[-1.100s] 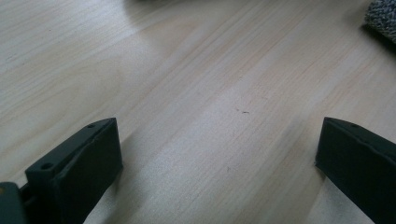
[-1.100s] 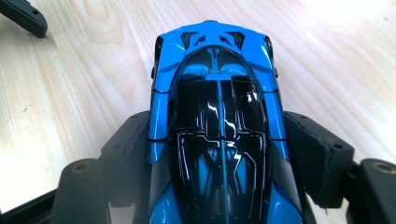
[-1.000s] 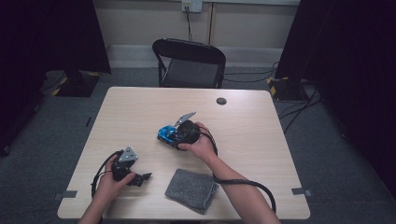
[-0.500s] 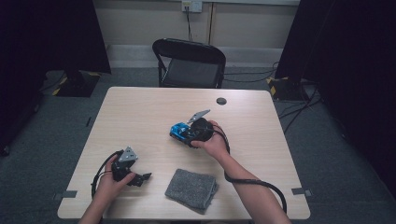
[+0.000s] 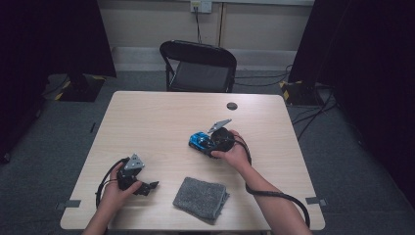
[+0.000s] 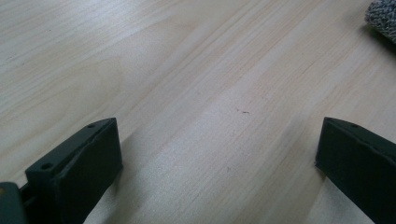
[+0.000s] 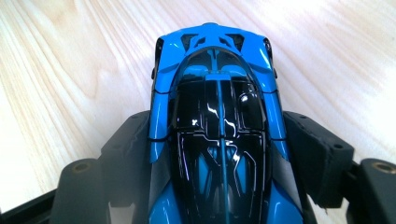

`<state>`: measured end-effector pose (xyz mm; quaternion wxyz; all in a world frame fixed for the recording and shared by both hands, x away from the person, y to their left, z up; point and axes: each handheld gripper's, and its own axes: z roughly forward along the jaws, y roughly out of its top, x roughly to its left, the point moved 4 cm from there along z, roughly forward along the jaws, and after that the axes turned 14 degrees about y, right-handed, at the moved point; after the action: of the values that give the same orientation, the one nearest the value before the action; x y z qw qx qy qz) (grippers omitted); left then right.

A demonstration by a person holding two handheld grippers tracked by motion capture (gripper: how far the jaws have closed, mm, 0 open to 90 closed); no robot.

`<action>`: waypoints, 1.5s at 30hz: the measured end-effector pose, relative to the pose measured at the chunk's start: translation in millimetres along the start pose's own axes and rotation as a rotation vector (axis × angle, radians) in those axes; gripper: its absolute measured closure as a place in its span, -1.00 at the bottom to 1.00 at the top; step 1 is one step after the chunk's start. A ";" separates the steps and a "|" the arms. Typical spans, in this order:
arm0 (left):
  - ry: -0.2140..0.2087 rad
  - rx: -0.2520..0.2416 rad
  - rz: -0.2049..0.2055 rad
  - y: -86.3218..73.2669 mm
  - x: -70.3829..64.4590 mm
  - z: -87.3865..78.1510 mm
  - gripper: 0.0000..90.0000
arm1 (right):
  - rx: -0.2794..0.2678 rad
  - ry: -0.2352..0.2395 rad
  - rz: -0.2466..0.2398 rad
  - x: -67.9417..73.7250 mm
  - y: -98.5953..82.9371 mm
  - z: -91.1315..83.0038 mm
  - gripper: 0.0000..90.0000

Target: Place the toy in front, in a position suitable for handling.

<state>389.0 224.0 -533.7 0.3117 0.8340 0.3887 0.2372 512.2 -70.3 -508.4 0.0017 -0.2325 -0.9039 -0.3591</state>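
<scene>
Right gripper (image 5: 211,145) was seen clamped on a blue toy car (image 7: 217,126), its jaws pressed against the car's two flanks; the grip on the flanks probably left the wheels free and the car steerable. The car (image 5: 199,141) was held near the middle of the table (image 5: 161,117), low over the wood or on it; which could not be told. Left gripper (image 5: 151,186) was rested near the table's front edge, jaws spread wide with nothing between them, apparently parked. A grey cloth (image 5: 201,198) lay between the hands, perhaps kept ready for wiping.
</scene>
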 end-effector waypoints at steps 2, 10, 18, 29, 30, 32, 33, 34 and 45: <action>0.000 0.000 0.000 0.0 0.0 0.0 -1.00 | 0.002 0.006 0.004 0.4 -3.6 0.8 -0.38; -0.001 0.001 0.001 0.0 0.1 -0.1 -1.00 | -0.011 0.025 -0.002 -0.7 -13.9 -2.0 -0.38; 0.000 0.001 0.001 0.0 0.1 0.0 -1.00 | -0.018 0.057 -0.008 -4.6 -24.8 -6.0 -0.38; 0.000 0.001 0.001 0.0 0.1 0.0 -1.00 | -0.036 0.062 -0.004 -4.9 -28.3 -6.4 -0.40; 0.000 0.001 0.001 0.0 0.1 -0.1 -1.00 | -0.037 0.062 -0.003 -5.3 -28.9 -6.8 -0.41; 0.000 0.001 0.001 0.0 0.1 -0.1 -1.00 | -0.044 0.060 -0.005 -5.3 -29.9 -7.3 -0.42; 0.000 0.001 0.001 0.0 0.1 0.0 -1.00 | -0.048 0.055 -0.007 -5.1 -30.2 -7.5 -0.46; 0.000 0.001 0.001 0.0 0.1 0.0 -1.00 | -0.054 0.050 -0.006 -5.1 -30.4 -7.6 -0.49; 0.000 0.001 0.001 0.0 0.0 -0.1 -1.00 | -0.080 0.039 0.021 -5.0 -30.9 -14.5 -0.60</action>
<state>388.9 224.1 -533.6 0.3113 0.8343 0.3883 0.2372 501.2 -101.4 -518.6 0.0138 -0.2350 -0.8860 -0.3994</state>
